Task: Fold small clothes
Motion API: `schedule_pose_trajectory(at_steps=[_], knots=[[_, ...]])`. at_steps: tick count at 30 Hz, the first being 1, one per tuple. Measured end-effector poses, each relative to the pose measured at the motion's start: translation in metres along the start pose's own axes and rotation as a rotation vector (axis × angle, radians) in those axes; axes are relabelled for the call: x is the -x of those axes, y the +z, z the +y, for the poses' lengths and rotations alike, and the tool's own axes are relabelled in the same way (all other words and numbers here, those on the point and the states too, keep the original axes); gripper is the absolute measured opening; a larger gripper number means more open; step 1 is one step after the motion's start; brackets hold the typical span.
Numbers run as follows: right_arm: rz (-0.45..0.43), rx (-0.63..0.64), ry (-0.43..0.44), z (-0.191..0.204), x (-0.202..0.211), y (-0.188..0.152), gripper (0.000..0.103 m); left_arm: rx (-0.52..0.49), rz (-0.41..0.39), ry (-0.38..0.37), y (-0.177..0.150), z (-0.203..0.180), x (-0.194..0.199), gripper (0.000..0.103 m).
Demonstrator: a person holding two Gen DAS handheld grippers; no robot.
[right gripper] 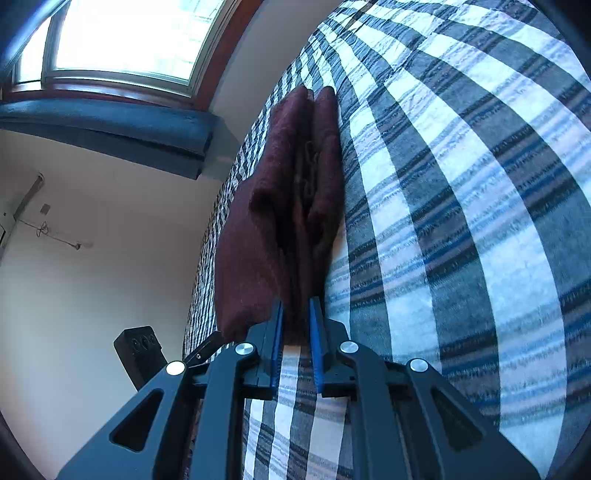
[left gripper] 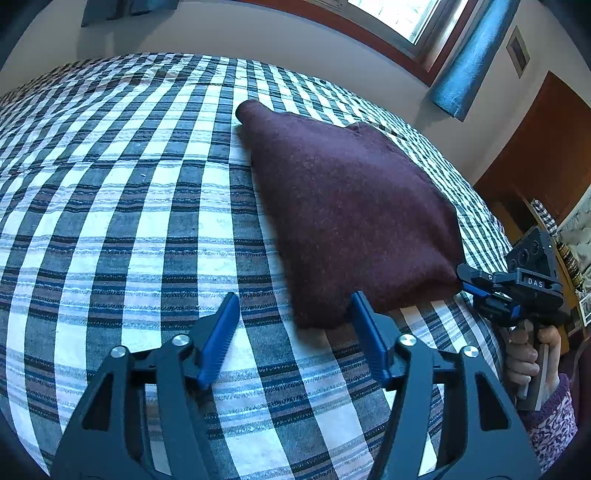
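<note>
A dark maroon knit garment (left gripper: 347, 218) lies folded over on the checked bedspread (left gripper: 110, 206). My left gripper (left gripper: 291, 310) is open, its blue pads (left gripper: 221, 332) apart, with the garment's near edge just ahead between them. My right gripper (left gripper: 463, 282) is shut on the garment's near right corner, held by a hand. In the right wrist view the right gripper (right gripper: 296, 314) clamps several layers of the maroon garment (right gripper: 280, 221) between its blue pads (right gripper: 316, 321), lifting that edge off the bed.
The bedspread (right gripper: 461, 221) covers the whole bed. A wall with a window (left gripper: 402, 18) and blue curtain (left gripper: 465, 70) lies beyond the far edge. A wooden door (left gripper: 546, 147) and cluttered furniture stand at the right.
</note>
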State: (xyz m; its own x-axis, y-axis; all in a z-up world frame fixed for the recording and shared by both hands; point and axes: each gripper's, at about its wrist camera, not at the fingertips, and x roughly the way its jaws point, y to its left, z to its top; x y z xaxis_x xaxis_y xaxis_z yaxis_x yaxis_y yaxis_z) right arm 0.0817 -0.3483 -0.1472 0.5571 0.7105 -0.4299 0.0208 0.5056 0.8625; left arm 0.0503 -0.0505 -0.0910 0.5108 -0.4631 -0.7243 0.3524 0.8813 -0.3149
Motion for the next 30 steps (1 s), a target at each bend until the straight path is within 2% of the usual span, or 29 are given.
schedule_pose_trajectory(at_steps=[12,20,22,26,30], knots=[[-0.016,0.0,-0.028,0.004,0.006,-0.014,0.013,-0.004,-0.011,0.057,-0.005,-0.005,0.005,0.08],[-0.015,-0.001,-0.027,0.003,0.008,-0.011,0.014,-0.009,-0.011,0.06,-0.006,-0.005,0.005,0.083],[-0.02,-0.003,-0.012,0.004,0.008,-0.011,0.017,-0.01,-0.012,0.061,-0.006,-0.005,0.006,0.085],[-0.027,0.018,0.014,0.011,0.009,-0.012,0.033,0.0,-0.011,0.062,-0.007,-0.004,0.006,0.086],[-0.028,0.056,0.003,0.021,0.008,-0.014,0.044,-0.001,-0.01,0.064,-0.007,-0.004,0.006,0.086]])
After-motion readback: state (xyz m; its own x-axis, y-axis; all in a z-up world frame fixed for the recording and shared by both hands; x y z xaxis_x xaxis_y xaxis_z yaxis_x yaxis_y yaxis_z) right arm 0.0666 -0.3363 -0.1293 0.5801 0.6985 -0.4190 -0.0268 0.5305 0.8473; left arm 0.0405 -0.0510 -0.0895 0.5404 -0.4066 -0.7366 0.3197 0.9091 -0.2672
